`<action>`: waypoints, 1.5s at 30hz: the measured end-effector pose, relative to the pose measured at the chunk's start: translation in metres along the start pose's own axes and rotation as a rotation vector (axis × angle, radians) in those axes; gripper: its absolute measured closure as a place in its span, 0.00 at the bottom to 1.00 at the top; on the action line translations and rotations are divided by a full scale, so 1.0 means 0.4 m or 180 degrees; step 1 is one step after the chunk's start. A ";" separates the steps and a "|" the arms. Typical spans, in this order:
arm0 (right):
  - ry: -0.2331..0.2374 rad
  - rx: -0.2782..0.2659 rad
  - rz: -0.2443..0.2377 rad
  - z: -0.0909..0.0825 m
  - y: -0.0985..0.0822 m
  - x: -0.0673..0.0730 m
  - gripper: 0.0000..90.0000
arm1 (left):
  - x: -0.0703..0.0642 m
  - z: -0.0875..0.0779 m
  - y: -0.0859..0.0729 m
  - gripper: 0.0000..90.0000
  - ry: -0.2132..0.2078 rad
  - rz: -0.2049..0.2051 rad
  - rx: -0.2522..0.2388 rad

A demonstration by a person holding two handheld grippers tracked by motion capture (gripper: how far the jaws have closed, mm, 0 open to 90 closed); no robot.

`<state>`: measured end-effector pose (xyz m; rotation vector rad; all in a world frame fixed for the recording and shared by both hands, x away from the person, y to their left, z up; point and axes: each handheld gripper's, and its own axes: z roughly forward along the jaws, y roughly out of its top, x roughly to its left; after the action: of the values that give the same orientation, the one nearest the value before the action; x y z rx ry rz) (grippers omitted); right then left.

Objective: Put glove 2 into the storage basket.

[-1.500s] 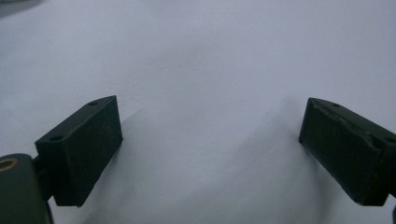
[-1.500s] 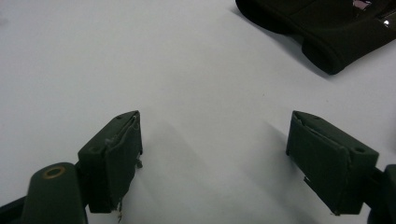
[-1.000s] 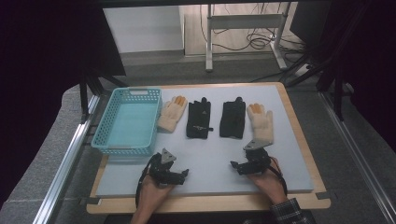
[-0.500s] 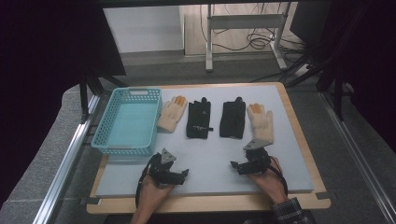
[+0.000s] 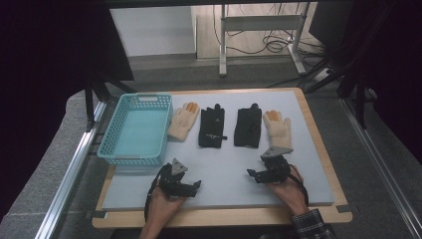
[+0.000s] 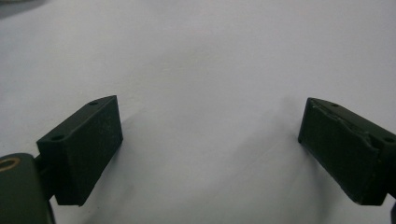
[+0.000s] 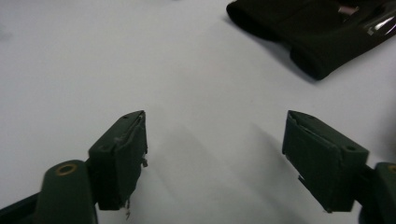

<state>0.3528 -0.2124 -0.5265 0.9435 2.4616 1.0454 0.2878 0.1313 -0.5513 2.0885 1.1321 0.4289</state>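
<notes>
Four gloves lie in a row beyond my grippers — the right gripper (image 5: 253, 174), jaws apart and just closing on nothing, sits just short of the right black glove (image 5: 248, 127); left gripper (image 5: 195, 185) also empty, spread.

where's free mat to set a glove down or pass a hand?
Free: the wide strip right of the right cream glove to the mat edge, and the middle patch between the left tool and right tool, below the black gloves. Crowded: the glove row beside the teal basket.
</notes>
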 end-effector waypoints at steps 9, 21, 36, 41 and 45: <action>-0.0055 -0.0091 0.0122 -0.004 0.065 -0.058 0.36 | 0.000 0.000 0.000 0.07 -0.0001 0.0005 0.0005; -0.0225 -0.0081 0.0241 0.061 0.160 -0.166 0.45 | 0.000 0.000 0.000 0.07 -0.0002 0.0005 0.0002; -0.0522 0.0119 0.0370 0.202 0.249 -0.265 0.34 | 0.000 0.000 0.000 0.07 -0.0003 0.0006 -0.0001; -0.0562 0.0194 0.0406 0.238 0.251 -0.284 0.34 | 0.000 0.000 -0.001 0.07 -0.0004 -0.0007 -0.0002; -0.0546 0.0252 0.0392 0.243 0.256 -0.282 0.43 | 0.000 0.000 0.000 0.07 -0.0002 -0.0008 -0.0002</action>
<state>0.5312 -0.1845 -0.5169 1.1713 2.3436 0.8698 0.2877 0.1312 -0.5514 2.0863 1.1340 0.4271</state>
